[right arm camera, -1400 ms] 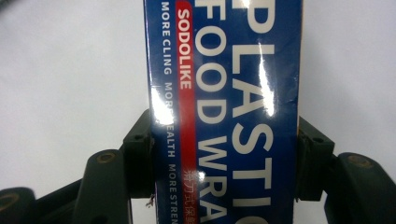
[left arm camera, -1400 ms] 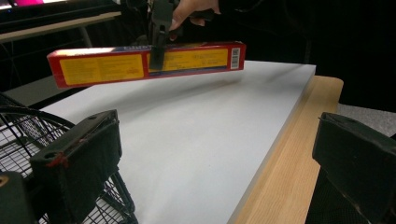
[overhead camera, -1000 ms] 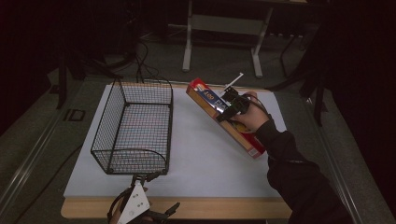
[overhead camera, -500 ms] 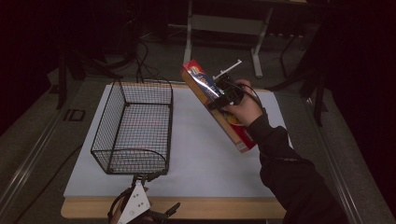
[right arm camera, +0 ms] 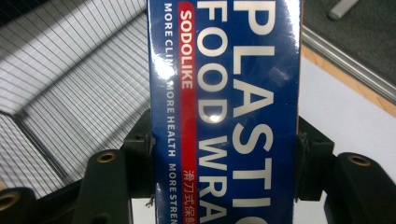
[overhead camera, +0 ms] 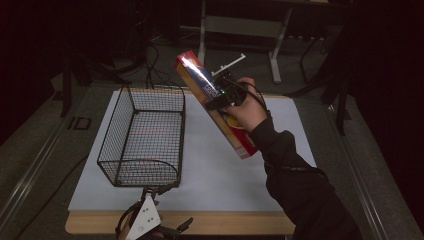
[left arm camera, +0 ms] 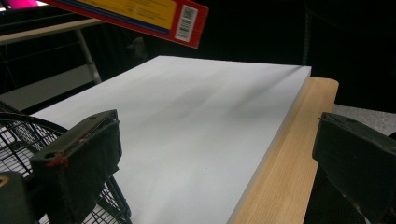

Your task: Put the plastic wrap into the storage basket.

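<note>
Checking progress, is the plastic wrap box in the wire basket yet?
Not yet. The plastic wrap box is held tilted in the air, beside the wire basket.

High view overhead, facing forward-down; gripper views close, low; all share basket.

A dark room surrounds the wooden table with its white board; a grey metal stand and cables lie behind on grey floor.

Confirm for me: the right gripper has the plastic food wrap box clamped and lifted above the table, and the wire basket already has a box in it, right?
Not quite: the wire basket is empty, as the high view shows. The right gripper does have the plastic food wrap box clamped and lifted above the table.
</note>
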